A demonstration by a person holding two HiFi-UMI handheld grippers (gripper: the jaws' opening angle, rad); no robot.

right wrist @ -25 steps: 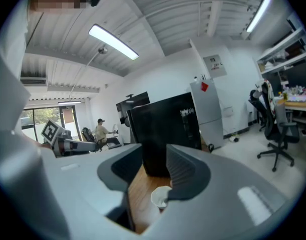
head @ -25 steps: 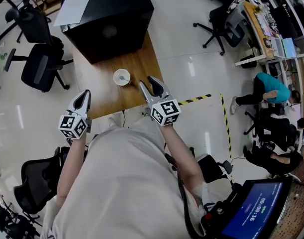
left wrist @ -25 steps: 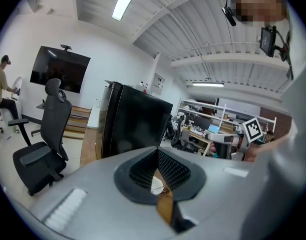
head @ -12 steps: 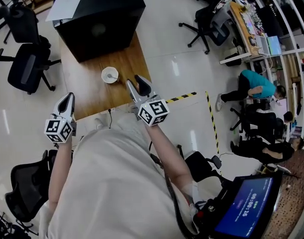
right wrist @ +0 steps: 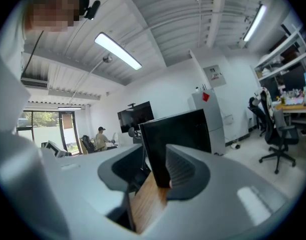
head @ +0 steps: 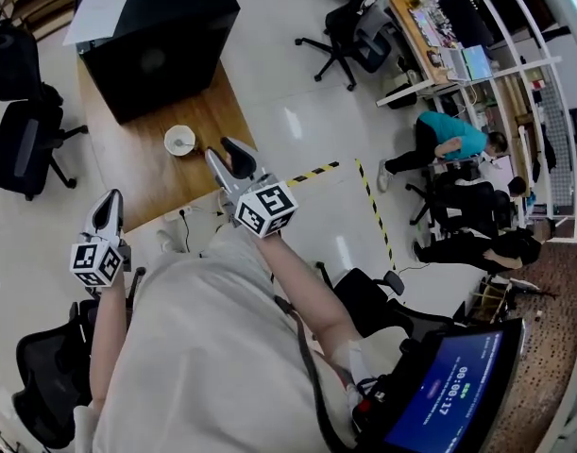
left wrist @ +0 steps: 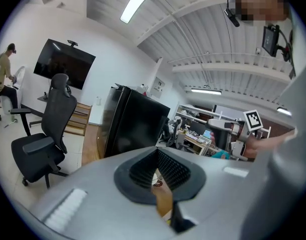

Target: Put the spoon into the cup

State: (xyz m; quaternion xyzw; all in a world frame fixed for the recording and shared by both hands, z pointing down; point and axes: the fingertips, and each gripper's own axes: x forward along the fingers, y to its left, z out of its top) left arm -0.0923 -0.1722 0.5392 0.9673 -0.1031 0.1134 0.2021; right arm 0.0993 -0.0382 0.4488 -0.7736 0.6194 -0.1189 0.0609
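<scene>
The cup (head: 179,140) stood on the wooden table (head: 146,182), just in front of the black box (head: 156,45); a faint mark inside it we took to be the spoon (head: 181,142), though it was too small to be sure, so we judged the task done; that would explain why neither tool carried anything. The right gripper (head: 225,151) hung near the table's near corner, beside the cup but apart from it; its jaws stood moderately apart and had just been closing a little, with only the tabletop and the box showing between them in its own view. The left gripper (head: 110,198) was held well off to the side, beyond the table's edge and over the floor; its tips were drawn together on nothing. Compared with a second earlier, both grippers had drawn back from the table, the left one going from beside the edge to clear of it; the head view had swung too, so the table and cup sat further left and higher in the picture; the cup had kept its spot before the box.
</scene>
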